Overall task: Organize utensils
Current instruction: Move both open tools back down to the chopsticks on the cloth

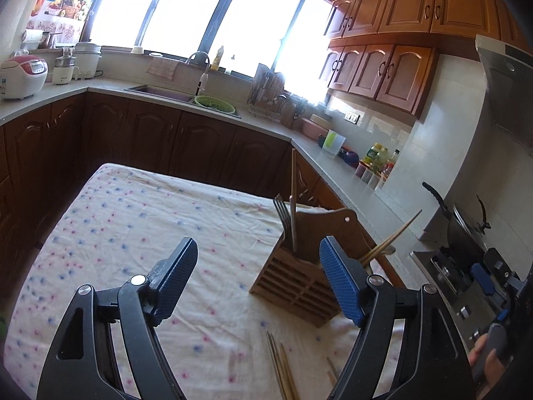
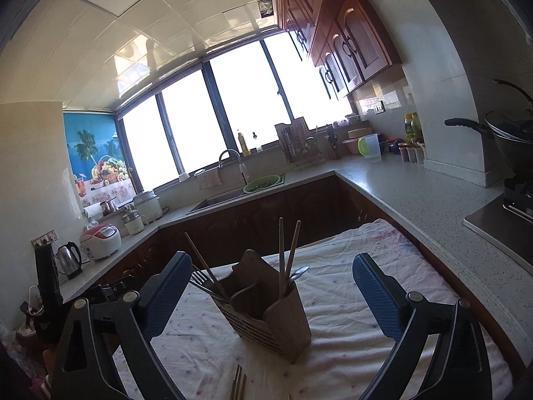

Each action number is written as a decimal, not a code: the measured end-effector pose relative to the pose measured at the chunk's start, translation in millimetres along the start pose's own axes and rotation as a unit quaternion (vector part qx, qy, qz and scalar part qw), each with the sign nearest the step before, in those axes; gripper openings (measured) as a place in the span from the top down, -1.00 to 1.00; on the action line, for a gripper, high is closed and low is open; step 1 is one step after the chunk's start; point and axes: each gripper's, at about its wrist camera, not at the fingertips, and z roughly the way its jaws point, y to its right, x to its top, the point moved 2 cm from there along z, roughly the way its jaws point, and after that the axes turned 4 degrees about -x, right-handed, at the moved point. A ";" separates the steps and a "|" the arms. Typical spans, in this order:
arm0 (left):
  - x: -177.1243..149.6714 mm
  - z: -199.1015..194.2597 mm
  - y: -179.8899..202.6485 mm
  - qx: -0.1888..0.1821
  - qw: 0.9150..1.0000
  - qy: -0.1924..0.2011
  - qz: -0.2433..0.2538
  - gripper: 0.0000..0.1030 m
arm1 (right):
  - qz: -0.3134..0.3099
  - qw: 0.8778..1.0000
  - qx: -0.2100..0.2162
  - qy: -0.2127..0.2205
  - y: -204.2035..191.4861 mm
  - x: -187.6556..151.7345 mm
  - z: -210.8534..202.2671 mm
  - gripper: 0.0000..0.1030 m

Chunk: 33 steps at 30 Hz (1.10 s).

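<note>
A slatted wooden utensil holder (image 1: 294, 286) stands on a table covered with a white dotted cloth (image 1: 133, 233). It holds a fork (image 1: 281, 213), upright chopsticks (image 1: 293, 200) and more chopsticks leaning right (image 1: 389, 238). Loose chopsticks (image 1: 281, 370) lie on the cloth in front of it. My left gripper (image 1: 258, 283) is open and empty, above the cloth just left of the holder. In the right wrist view the holder (image 2: 266, 316) stands between the jaws' lines with a fork (image 2: 205, 281), a spoon (image 2: 298, 273) and chopsticks (image 2: 284, 256). My right gripper (image 2: 271, 296) is open and empty. Loose chopsticks (image 2: 238, 383) show at the bottom.
An L-shaped kitchen counter (image 2: 416, 193) runs behind and to the right, with a sink (image 1: 160, 91), green colander (image 1: 213, 103), dish rack (image 1: 269, 96), bottles (image 1: 376, 160), rice cooker (image 1: 21, 76) and kettle (image 2: 70, 260). A stove with a wok (image 1: 466, 233) is at right.
</note>
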 end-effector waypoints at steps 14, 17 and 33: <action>-89.8 -7.6 -8.3 0.014 0.995 -0.095 -0.009 -0.50 | 0.002 0.996 -0.026 -0.085 16.0 -67.0 -27.2 -0.91; -101.3 -6.9 -10.6 0.019 0.994 -0.109 -0.012 -0.50 | 0.008 0.994 -0.032 -0.103 22.5 -82.7 -29.1 -0.91; -150.0 66.1 39.1 0.030 0.974 -0.217 0.053 -0.38 | 0.022 0.986 -0.054 -0.156 39.4 -115.8 -30.0 -0.90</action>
